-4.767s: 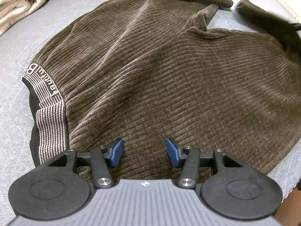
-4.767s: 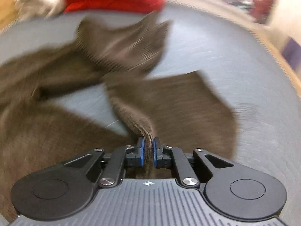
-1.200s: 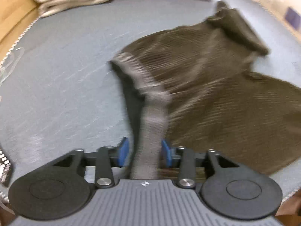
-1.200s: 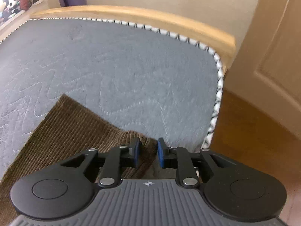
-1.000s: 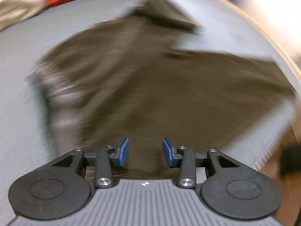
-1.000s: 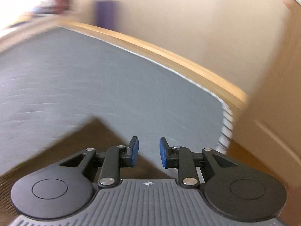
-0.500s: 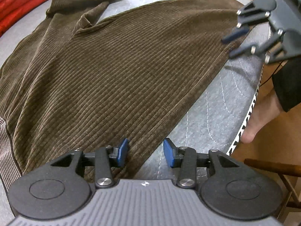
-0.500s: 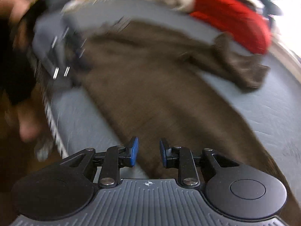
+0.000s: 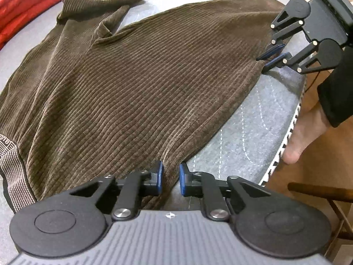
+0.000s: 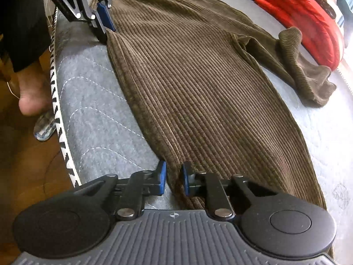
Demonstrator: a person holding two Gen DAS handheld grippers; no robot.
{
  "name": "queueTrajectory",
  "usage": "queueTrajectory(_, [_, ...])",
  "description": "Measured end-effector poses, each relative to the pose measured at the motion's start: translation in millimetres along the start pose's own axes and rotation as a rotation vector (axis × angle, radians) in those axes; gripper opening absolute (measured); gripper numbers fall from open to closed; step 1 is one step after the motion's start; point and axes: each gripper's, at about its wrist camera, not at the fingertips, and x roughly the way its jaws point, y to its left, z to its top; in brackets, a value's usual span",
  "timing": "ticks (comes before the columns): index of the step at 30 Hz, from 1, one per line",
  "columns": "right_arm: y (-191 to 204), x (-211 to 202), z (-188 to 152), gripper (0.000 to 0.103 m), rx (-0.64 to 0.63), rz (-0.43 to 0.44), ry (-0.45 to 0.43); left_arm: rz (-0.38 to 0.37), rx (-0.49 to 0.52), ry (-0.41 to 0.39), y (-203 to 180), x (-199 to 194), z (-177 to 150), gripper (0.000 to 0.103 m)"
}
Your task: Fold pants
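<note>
Right between the blue pads of the left gripper (image 9: 169,178), the near edge of the brown ribbed corduroy pants (image 9: 141,84) is sitting. The jaws are standing a bit apart with the fabric edge in the gap, not pinched down on it as far as I can see. Same deal with the right gripper (image 10: 174,177): jaws slightly apart, straddling the same long edge further down the leg, which is lying on the grey quilted mattress (image 10: 94,114).

What I'd be worrying about: corduroy this thick is probably two layers here, so either jaw could be catching only the top layer when it closes, and the fold would come out lopsided. Also both grips are sitting right at the hem line (barely any bite), so the cloth could be slipping out mid-lift.

Both grippers are lying low and nearly flat to the bed, angled toward each other. Beyond the jaws, the far leg's cuff is lying crumpled near a red folded blanket (image 10: 304,17).
</note>
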Motion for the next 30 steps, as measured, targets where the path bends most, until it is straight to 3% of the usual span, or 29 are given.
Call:
queueTrajectory(6, [-2.9, -29.0, -3.8, 0.012, -0.003, 0.102, -0.026, -0.055, 0.056, 0.003, -0.7, -16.8, -8.0, 0.014])
queueTrajectory(9, [1.9, -26.9, -7.6, 0.013, -0.009, 0.078, -0.025, -0.042, 0.038, 0.022, -1.1, -13.1, -2.9, 0.018])
queueTrajectory(11, [-4.1, -31.1, -3.9, 0.016, 0.039, 0.082, -0.030, -0.095, -0.038, -0.045, 10.0, -28.1, 5.5, 0.030])
queueTrajectory(12, [-13.7, -35.8, -1.3, 0.016, 0.097, 0.105, -0.043, -0.116, -0.095, -0.100, 19.9, -38.7, 9.2, 0.048])
queueTrajectory(13, [-25.0, -42.9, -1.1, 0.018, 0.167, 0.125, -0.073, -0.126, -0.151, -0.144, 29.2, -46.6, 12.5, 0.055])
queueTrajectory(15, [-47.1, -55.9, -1.6, 0.027, 0.293, 0.146, -0.125, -0.118, -0.273, -0.197, 51.9, -54.3, 15.9, 0.055])
queueTrajectory(16, [-57.7, -60.1, -3.4, 0.029, 0.350, 0.137, -0.145, -0.098, -0.316, -0.185, 60.4, -51.6, 15.9, 0.055])
queueTrajectory(18, [-71.8, -60.8, -8.0, 0.033, 0.430, 0.113, -0.148, -0.029, -0.383, -0.088, 73.0, -34.0, 13.0, 0.055])
queueTrajectory(21, [-82.9, -46.6, -15.6, 0.033, 0.504, 0.083, -0.074, 0.063, -0.425, 0.128, 78.7, 5.1, -0.4, 0.053])
queueTrajectory(24, [-74.4, -10.7, -24.8, 0.034, 0.427, -0.003, 0.173, 0.052, -0.386, 0.105, 70.5, 0.1, 5.7, 0.060])
queueTrajectory(27, [-68.0, -13.6, -20.9, 0.036, 0.356, -0.028, 0.143, 0.035, -0.437, 0.041, 73.7, -13.1, 11.7, 0.060])
queueTrajectory(30, [-81.3, -30.1, -15.4, 0.036, 0.444, -0.048, 0.041, 0.082, -0.442, -0.013, 76.5, -19.3, 25.4, 0.060])
